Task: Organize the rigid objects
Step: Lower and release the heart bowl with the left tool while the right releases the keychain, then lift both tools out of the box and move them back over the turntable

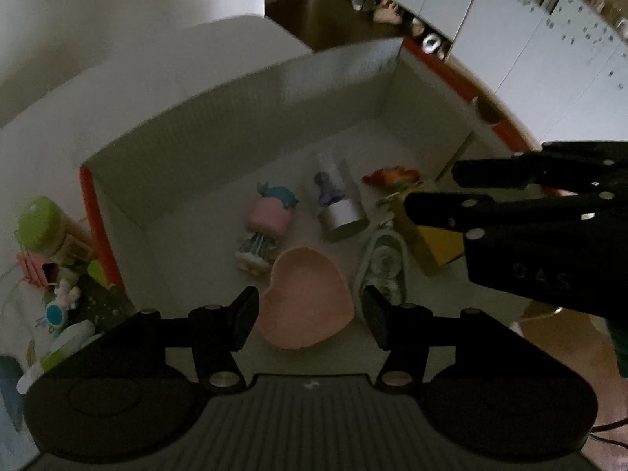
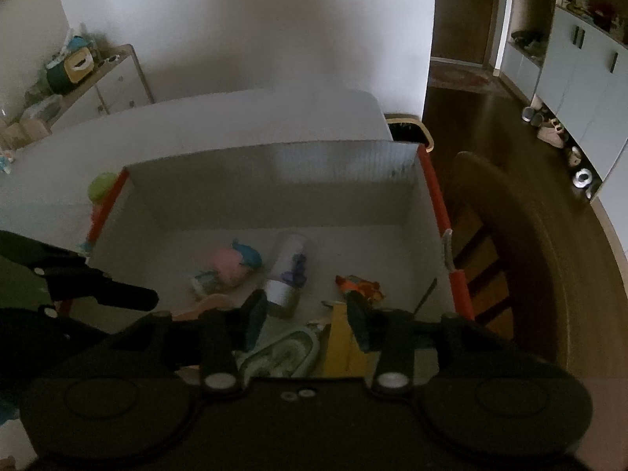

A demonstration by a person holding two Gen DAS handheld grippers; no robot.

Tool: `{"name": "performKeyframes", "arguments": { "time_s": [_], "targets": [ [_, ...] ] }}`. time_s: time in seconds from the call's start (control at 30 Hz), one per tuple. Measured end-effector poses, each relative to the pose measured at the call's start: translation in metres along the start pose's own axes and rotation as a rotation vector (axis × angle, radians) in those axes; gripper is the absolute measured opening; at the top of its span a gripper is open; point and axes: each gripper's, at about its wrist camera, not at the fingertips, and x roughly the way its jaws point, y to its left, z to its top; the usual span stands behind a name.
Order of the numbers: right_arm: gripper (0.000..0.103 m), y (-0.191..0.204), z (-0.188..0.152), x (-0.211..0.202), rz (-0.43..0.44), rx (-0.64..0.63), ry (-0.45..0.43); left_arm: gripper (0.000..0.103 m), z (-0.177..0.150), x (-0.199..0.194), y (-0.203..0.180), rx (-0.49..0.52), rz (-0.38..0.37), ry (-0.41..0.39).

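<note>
Sorting into the box looks well under way: a white corrugated storage box [image 1: 243, 90] with orange edge trim already holds several items, and more clutter is seen outside its left wall, a green-capped jar [image 1: 41, 221] among it. Both claws are spread wide and nothing is gripped. The left gripper [image 1: 310, 314] hangs over the box with a pink heart-shaped dish [image 1: 308, 302] lying on the floor between its jaws, untouched as far as can be told. The right gripper [image 2: 306, 318] is held over the box's near right part, above a yellow carton [image 2: 345, 347] and a pale oval dish [image 2: 282, 353]. Next move is judged to be a retreat toward the leftover items beside the box, calling for a lift clear of the wall first. Also inside: a pink-and-teal troll-like figurine [image 1: 263, 227], hard plastic, lying down; a clear cylindrical tube with a purple figure [image 1: 339, 200], smooth and likely to roll; an orange toy [image 1: 390, 176], details blurred. The dish appears matte and rigid, shallow with a curved rim
</note>
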Motion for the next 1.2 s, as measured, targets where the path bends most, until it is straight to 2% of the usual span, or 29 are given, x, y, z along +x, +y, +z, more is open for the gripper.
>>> {"name": "performKeyframes", "arguments": {
  "time_s": [0.07,0.13,0.47,0.63,0.83,0.93,1.07,1.2],
  "targets": [
    [0.048,0.002,0.000,-0.008,0.004,-0.001,-0.011,0.057,-0.003,-0.010,0.001,0.000,-0.007,-0.028],
    [0.060,0.004,0.000,-0.016,-0.004,-0.001,-0.027,0.057,-0.007,-0.021,0.002,0.001,-0.014,-0.060],
    [0.064,0.016,-0.005,-0.055,0.008,0.009,-0.099,0.057,-0.027,-0.072,0.016,-0.011,-0.048,-0.177],
    [0.071,0.024,-0.009,-0.069,0.002,0.032,-0.129,0.057,-0.041,-0.090,0.025,-0.019,-0.067,-0.213],
    [0.080,0.041,-0.020,-0.083,0.004,0.047,-0.160,0.063,-0.059,-0.112,0.037,-0.008,-0.079,-0.282],
    [0.085,0.055,-0.025,-0.089,0.004,0.042,-0.178,0.071,-0.067,-0.123,0.044,-0.001,-0.084,-0.317],
    [0.090,0.073,-0.030,-0.096,0.001,0.030,-0.209,0.073,-0.079,-0.134,0.057,0.010,-0.089,-0.358],
    [0.099,0.094,-0.035,-0.101,-0.002,0.031,-0.242,0.076,-0.090,-0.142,0.075,0.002,-0.104,-0.379]
  ]
}}
